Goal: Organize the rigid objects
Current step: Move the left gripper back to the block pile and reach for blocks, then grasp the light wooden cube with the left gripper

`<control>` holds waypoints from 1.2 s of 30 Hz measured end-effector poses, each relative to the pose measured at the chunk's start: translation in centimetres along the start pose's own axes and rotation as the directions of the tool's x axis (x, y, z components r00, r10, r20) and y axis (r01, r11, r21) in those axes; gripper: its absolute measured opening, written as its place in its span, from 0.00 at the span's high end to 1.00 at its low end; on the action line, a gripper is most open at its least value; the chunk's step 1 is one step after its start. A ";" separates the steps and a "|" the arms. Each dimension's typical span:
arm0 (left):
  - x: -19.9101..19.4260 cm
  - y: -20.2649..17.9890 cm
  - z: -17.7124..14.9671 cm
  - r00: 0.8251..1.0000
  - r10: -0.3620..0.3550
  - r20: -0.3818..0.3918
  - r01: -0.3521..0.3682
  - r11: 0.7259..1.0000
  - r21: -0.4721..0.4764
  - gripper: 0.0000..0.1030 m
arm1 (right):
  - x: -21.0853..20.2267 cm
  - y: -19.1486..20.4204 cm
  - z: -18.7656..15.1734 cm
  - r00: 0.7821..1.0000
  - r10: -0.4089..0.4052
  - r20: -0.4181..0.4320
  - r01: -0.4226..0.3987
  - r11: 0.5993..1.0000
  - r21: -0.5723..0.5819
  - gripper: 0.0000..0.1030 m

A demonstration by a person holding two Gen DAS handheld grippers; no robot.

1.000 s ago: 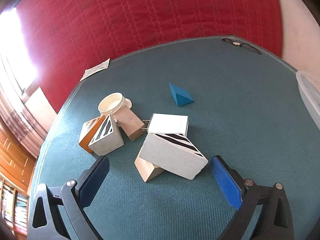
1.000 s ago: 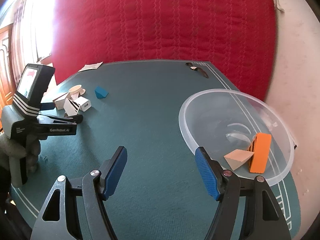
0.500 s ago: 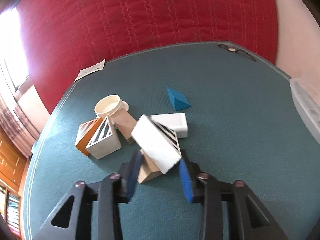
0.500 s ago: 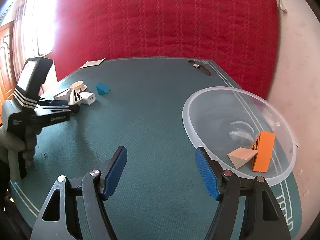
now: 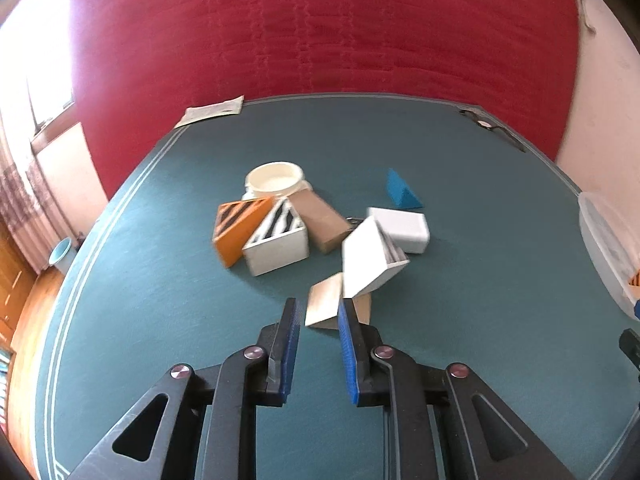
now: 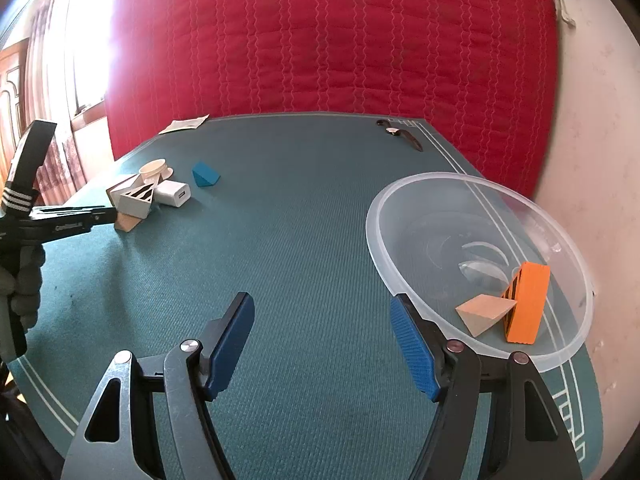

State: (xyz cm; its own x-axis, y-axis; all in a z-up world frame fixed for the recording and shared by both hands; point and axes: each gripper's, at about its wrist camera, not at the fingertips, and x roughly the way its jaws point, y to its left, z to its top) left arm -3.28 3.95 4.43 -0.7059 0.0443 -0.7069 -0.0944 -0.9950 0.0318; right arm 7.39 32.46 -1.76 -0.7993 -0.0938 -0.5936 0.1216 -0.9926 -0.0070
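A white block with black stripes (image 5: 370,258) leans tilted on a wooden wedge (image 5: 324,304), just beyond my left gripper (image 5: 317,304). Its jaws stand shut, and only teal cloth shows between the blue pads. Behind lie a white charger (image 5: 404,224), a striped white wedge (image 5: 278,242), an orange striped block (image 5: 236,226), a brown block (image 5: 324,220), a cream cup (image 5: 276,178) and a blue wedge (image 5: 400,192). My right gripper (image 6: 322,330) hangs open over bare cloth beside the clear bowl (image 6: 400,208), which holds an orange block (image 6: 526,300) and a wooden wedge (image 6: 482,310).
The green table (image 6: 304,216) ends at a red quilted wall. A wristwatch (image 6: 400,134) and a paper slip (image 6: 184,124) lie near the far edge. A gloved hand (image 6: 22,280) holds the left gripper at the left of the right wrist view.
The left jaws closed around the white striped block, which tipped up and slid out ahead of the tips. The left gripper drew back and rolled. The right gripper kept still.
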 end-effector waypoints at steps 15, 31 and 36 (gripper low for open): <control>0.1 0.1 -0.9 1.000 -0.017 -0.018 0.018 1.000 0.005 0.58 | 0.2 -0.2 -0.1 1.000 0.002 -0.003 -0.002 1.000 -0.006 0.31; 2.9 0.2 0.9 0.996 0.038 -0.086 -0.049 0.990 -0.131 0.32 | 0.2 -0.1 -0.2 1.000 0.003 -0.007 -0.003 1.000 -0.007 0.31; 2.2 1.6 -0.2 0.994 0.061 -0.092 -0.072 0.991 -0.116 0.29 | 0.2 -0.2 -0.3 1.000 0.005 -0.007 -0.005 1.000 -0.010 0.31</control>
State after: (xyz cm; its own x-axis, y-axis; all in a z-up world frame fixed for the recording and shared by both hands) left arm -4.79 2.42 2.80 -0.6424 -0.0250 -0.7659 0.0389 -0.9992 0.0000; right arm 7.37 32.66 -2.16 -0.7942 -0.0983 -0.5996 0.1314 -0.9913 -0.0115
